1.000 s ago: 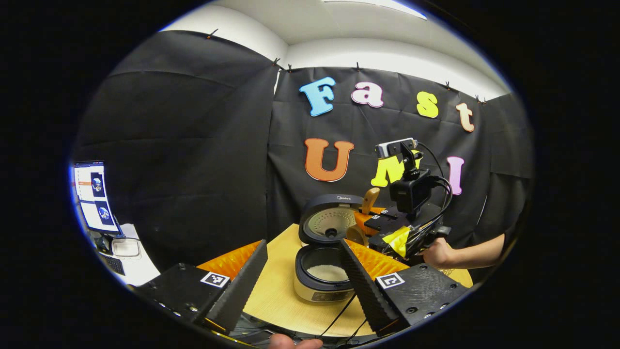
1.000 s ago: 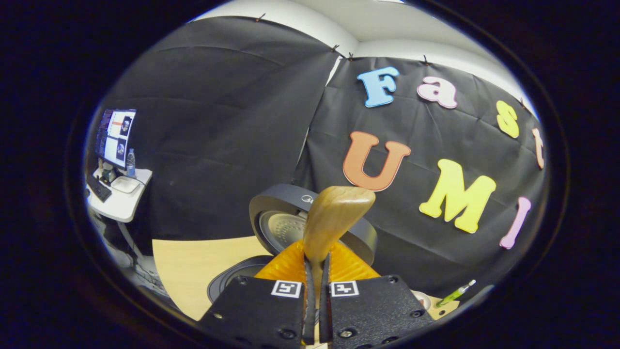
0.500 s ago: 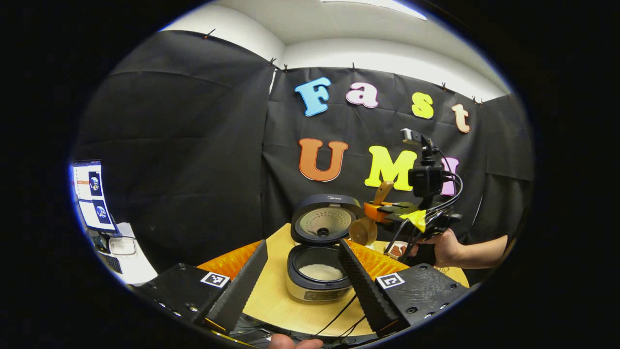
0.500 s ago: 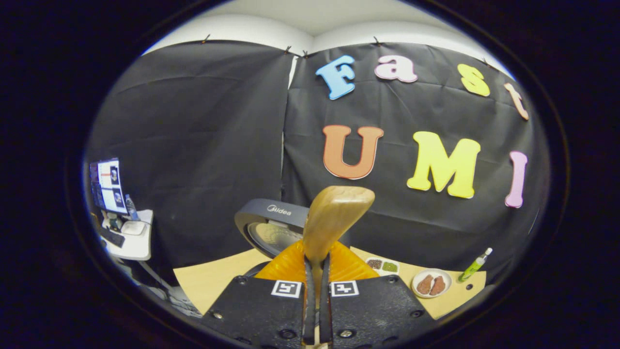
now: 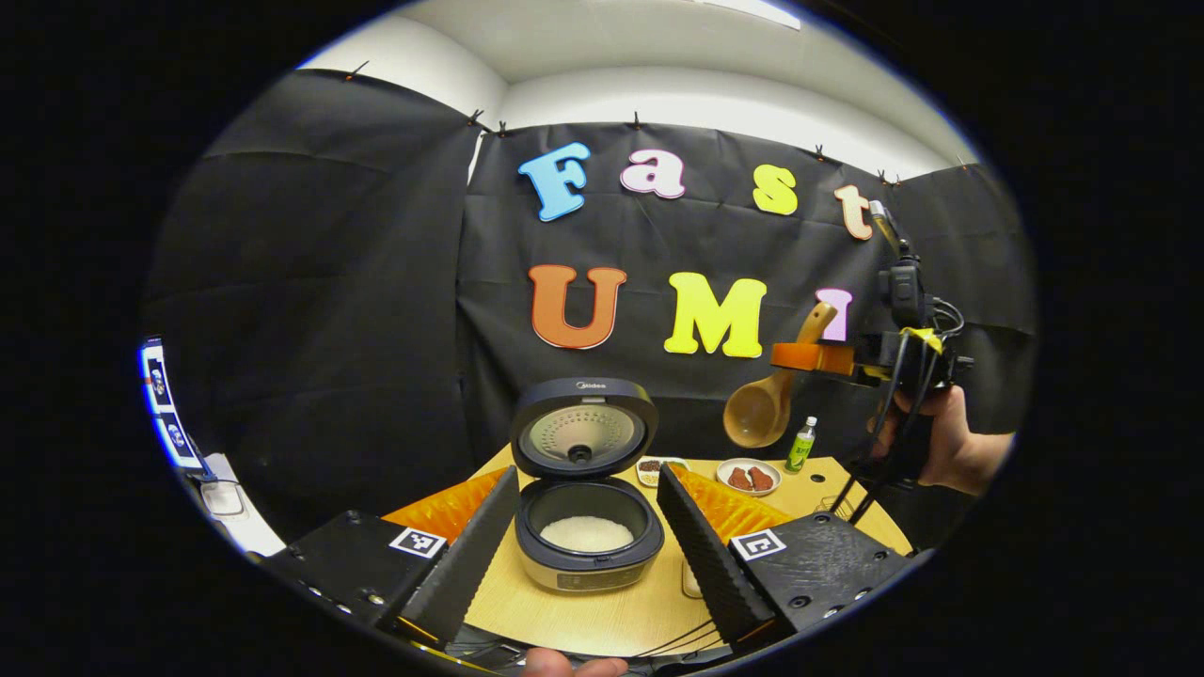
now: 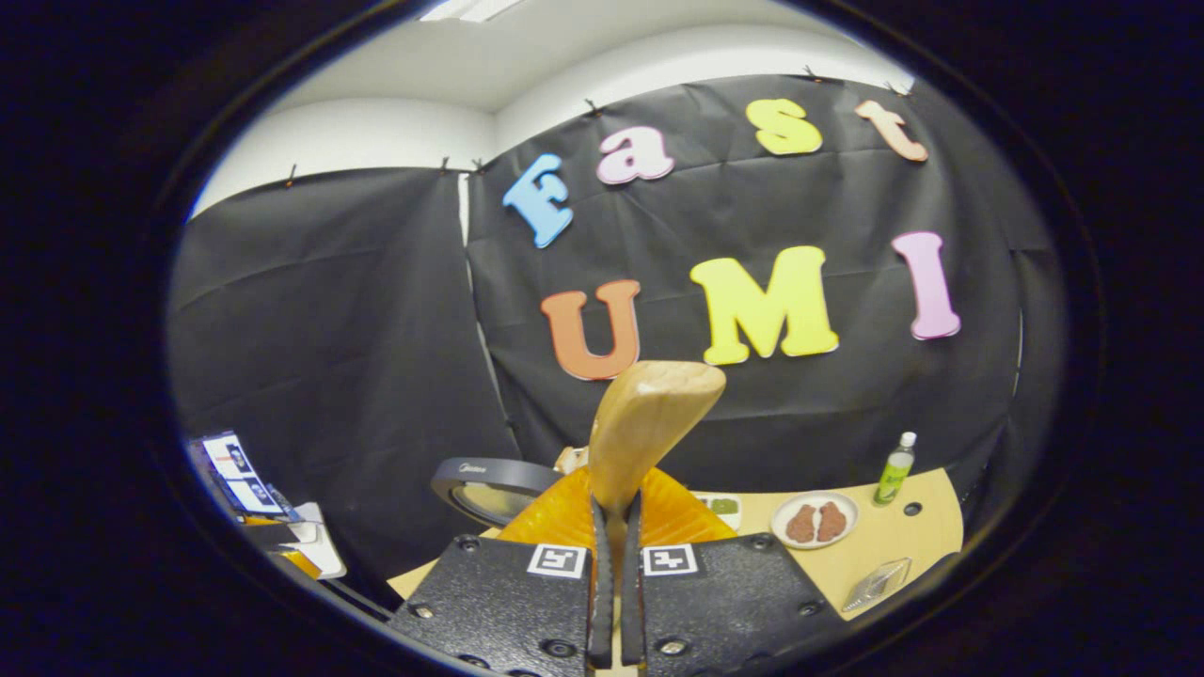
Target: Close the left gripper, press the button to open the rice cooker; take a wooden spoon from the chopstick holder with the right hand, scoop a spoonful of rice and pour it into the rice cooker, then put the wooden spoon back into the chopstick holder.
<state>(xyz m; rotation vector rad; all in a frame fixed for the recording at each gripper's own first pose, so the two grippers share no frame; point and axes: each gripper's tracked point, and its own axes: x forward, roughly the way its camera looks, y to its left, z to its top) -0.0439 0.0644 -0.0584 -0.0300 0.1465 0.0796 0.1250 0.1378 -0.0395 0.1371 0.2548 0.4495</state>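
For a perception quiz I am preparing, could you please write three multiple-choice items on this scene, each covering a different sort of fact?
1. Where is the wooden spoon?
A. In the rice
B. In the air, right of the rice cooker
C. Flat on the table

2. What colour is the small bottle?
A. Green
B. Red
C. Blue

3. What state is the cooker's lid in?
A. Shut
B. Removed
C. Raised open

Answers:
1 B, the right claw holds it aloft.
2 A, green body with a white cap.
3 C, it stands upright behind the pot, with rice showing inside.
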